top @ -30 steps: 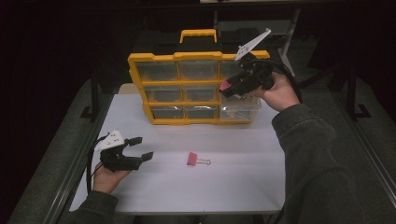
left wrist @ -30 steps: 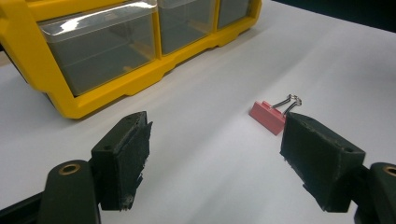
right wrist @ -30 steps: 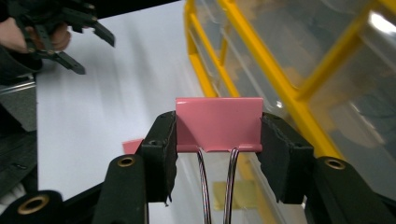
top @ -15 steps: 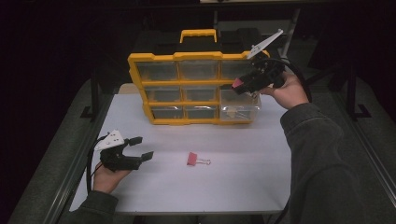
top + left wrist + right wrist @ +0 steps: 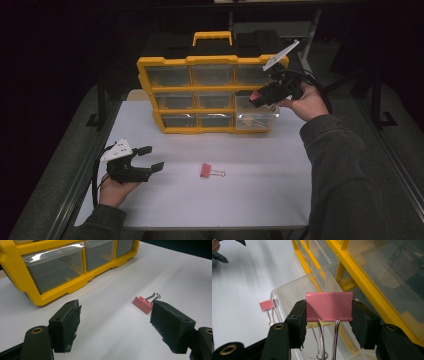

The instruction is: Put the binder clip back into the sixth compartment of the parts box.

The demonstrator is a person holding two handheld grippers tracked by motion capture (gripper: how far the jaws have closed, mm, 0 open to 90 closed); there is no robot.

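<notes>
My right gripper holds a large pink binder clip by its two sides, and the clip hangs over the open clear drawer at the lower right of the yellow organizer. The wire handles of the clip point back toward me. My left gripper rests low at the left of the white table, with its jaws wide apart and nothing between them. A small pink binder clip lies flat on the table, near this gripper.
</notes>
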